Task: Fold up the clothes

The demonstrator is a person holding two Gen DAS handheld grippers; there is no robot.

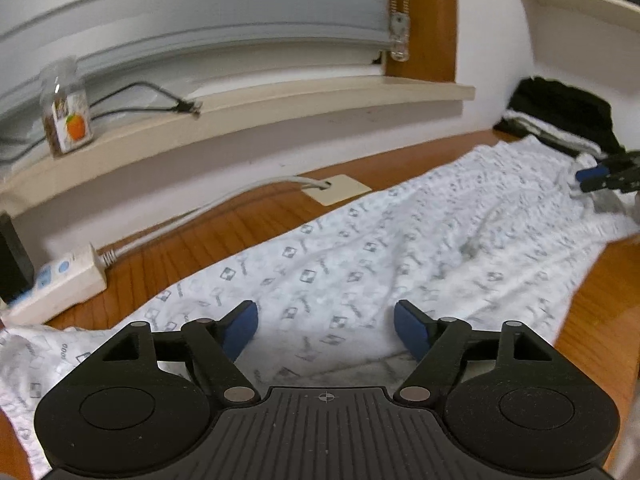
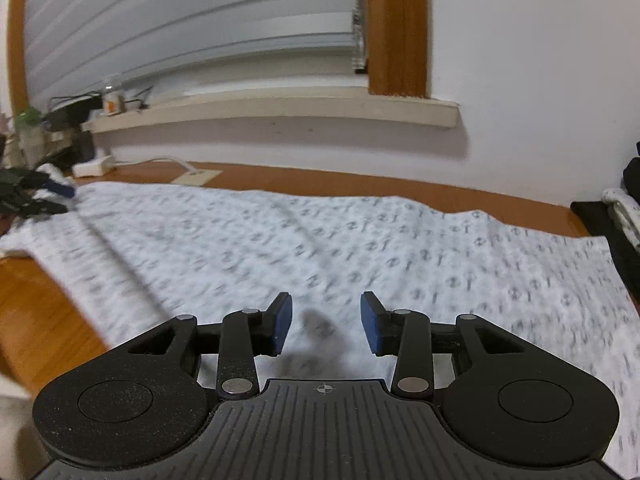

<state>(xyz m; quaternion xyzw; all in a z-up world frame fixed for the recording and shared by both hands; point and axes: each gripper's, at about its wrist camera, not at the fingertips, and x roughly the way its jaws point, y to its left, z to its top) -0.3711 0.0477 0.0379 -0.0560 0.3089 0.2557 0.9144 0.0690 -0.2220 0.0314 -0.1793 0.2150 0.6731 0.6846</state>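
Currently I hold both claws open and empty: the left claw (image 1: 326, 330) spread wide, the right claw (image 2: 326, 326) narrower, the patterned white garment (image 1: 400, 248) flat on the bench (image 1: 240, 224) beneath both.

Light: soft and even, a bit dim, no glare.
Shadows: a small dark one on the white cloth (image 2: 320, 328) between the right tongs (image 2: 326, 324).
Blur: the cloth and the far things are smeared; the black tongs look sharp.
Edges: the window sill (image 1: 280, 100) bends like a bow, corners go dark.
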